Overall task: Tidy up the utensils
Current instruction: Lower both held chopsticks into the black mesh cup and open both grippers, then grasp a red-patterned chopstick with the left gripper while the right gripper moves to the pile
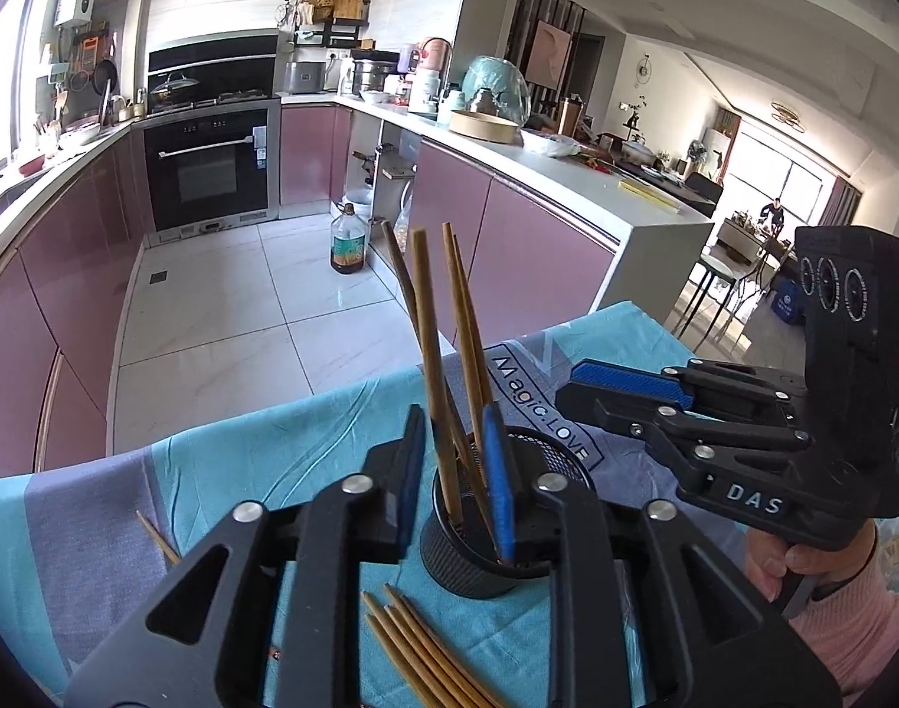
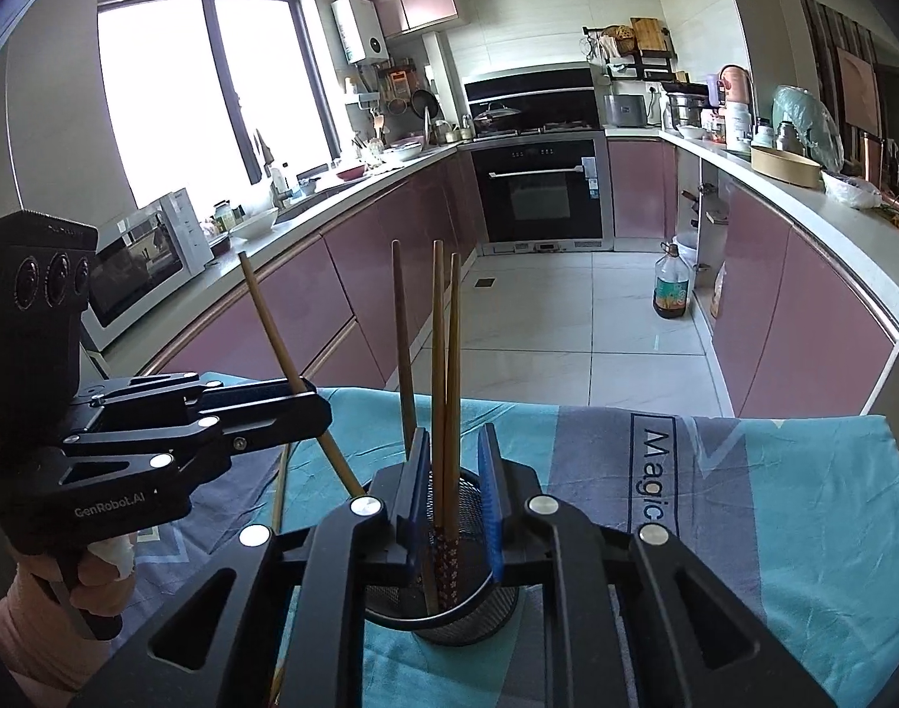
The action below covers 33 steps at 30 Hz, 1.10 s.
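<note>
A black mesh cup [image 1: 461, 560] [image 2: 473, 619] stands on the teal cloth with several wooden chopsticks [image 1: 467, 318] [image 2: 443, 354] upright in it. My left gripper [image 1: 454, 419] [image 2: 322, 407] straddles one leaning chopstick [image 1: 428, 354] [image 2: 272, 318]; its blue pads stand apart from the stick and do not press it. My right gripper [image 2: 455, 433] [image 1: 567, 392] is just over the cup, jaws slightly apart, with two sticks showing in the gap untouched. More chopsticks [image 1: 425, 649] lie loose on the cloth in front of the cup.
The table's far edge drops to the tiled kitchen floor, where an oil bottle [image 1: 349, 242] [image 2: 670, 289] stands. A single chopstick [image 1: 157, 537] lies left on the cloth [image 1: 272, 454]. Pink-sleeved hands [image 1: 803, 560] [image 2: 95, 578] hold both tools. Counters ring the room.
</note>
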Each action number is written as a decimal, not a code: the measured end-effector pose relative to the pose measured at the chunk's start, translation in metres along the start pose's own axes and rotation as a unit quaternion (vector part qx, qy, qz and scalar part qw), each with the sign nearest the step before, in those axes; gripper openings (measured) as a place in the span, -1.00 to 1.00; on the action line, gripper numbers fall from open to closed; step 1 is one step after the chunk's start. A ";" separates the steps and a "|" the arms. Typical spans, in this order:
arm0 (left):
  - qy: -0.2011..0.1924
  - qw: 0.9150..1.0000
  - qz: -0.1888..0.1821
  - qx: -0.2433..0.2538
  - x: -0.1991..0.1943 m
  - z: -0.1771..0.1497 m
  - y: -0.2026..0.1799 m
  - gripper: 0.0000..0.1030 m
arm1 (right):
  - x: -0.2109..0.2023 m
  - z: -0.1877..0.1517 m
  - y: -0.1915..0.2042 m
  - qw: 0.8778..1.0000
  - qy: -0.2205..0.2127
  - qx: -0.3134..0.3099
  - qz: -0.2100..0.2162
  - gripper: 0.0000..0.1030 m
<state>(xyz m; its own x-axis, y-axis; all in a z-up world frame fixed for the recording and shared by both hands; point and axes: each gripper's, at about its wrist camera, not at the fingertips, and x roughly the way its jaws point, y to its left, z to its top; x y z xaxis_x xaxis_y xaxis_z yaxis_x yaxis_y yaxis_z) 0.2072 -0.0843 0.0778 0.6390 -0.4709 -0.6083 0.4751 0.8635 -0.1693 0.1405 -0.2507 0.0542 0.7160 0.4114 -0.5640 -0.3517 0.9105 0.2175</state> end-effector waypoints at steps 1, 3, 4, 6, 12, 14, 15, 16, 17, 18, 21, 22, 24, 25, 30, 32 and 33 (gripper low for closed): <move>-0.003 1.000 0.004 0.001 0.000 -0.002 0.000 -0.37 | -0.002 0.000 0.001 1.000 -0.003 0.001 0.001 -0.66; -0.008 1.000 0.011 0.001 -0.001 -0.005 0.002 -0.16 | -0.006 -0.002 0.002 1.000 -0.010 0.000 0.000 -0.53; -0.010 1.000 0.011 0.003 -0.002 -0.007 0.003 -0.16 | -0.008 -0.003 0.002 1.000 -0.014 0.000 0.001 -0.40; -0.013 1.000 0.016 0.002 -0.004 -0.011 0.003 -0.12 | -0.011 -0.005 0.004 1.000 -0.018 -0.001 0.001 -0.31; -0.025 0.999 0.034 -0.013 -0.015 -0.029 0.012 0.01 | -0.017 -0.014 0.009 1.000 -0.025 -0.003 0.007 -0.24; -0.030 0.999 0.043 -0.014 -0.022 -0.038 0.013 0.11 | -0.021 -0.017 0.012 0.999 -0.029 -0.005 0.015 -0.22; -0.032 0.998 0.048 -0.015 -0.025 -0.042 0.014 0.11 | -0.023 -0.019 0.015 0.999 -0.031 -0.007 0.020 -0.21; -0.036 0.998 0.053 -0.015 -0.030 -0.047 0.014 0.12 | -0.025 -0.022 0.016 0.999 -0.033 -0.010 0.024 -0.21; -0.040 0.997 0.057 -0.015 -0.034 -0.052 0.015 0.17 | -0.027 -0.026 0.021 0.999 -0.034 -0.015 0.027 -0.20; -0.042 0.997 0.060 -0.015 -0.038 -0.054 0.016 0.20 | -0.029 -0.029 0.024 0.999 -0.034 -0.019 0.030 -0.19; -0.043 0.996 0.074 -0.016 -0.048 -0.070 0.021 0.22 | -0.032 -0.042 0.035 0.998 -0.029 -0.032 0.044 -0.18; -0.040 0.996 0.077 -0.016 -0.050 -0.076 0.022 0.23 | -0.031 -0.046 0.038 0.998 -0.024 -0.033 0.050 -0.16; -0.035 0.996 0.086 -0.017 -0.056 -0.091 0.026 0.23 | -0.027 -0.057 0.044 0.998 -0.009 -0.035 0.059 -0.16; -0.030 0.995 0.088 -0.019 -0.057 -0.096 0.028 0.23 | -0.024 -0.062 0.046 0.998 -0.001 -0.035 0.061 -0.16; 0.004 0.993 0.116 -0.037 -0.052 -0.128 0.049 0.23 | 0.000 -0.092 0.054 0.996 0.049 -0.023 0.073 -0.16; 0.027 0.990 0.130 -0.043 -0.043 -0.140 0.059 0.18 | 0.009 -0.101 0.055 0.995 0.068 -0.016 0.074 -0.16; 0.037 0.989 0.134 -0.047 -0.038 -0.144 0.065 0.17 | 0.013 -0.105 0.055 0.994 0.076 -0.014 0.074 -0.16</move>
<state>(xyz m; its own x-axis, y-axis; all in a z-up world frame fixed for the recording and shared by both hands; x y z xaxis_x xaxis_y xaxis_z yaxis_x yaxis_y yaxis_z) 0.1264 0.0157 -0.0221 0.6867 -0.2120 -0.6953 0.2348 0.9700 -0.0639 0.0668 -0.1996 -0.0250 0.5572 0.5270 -0.6417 -0.4646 0.8384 0.2850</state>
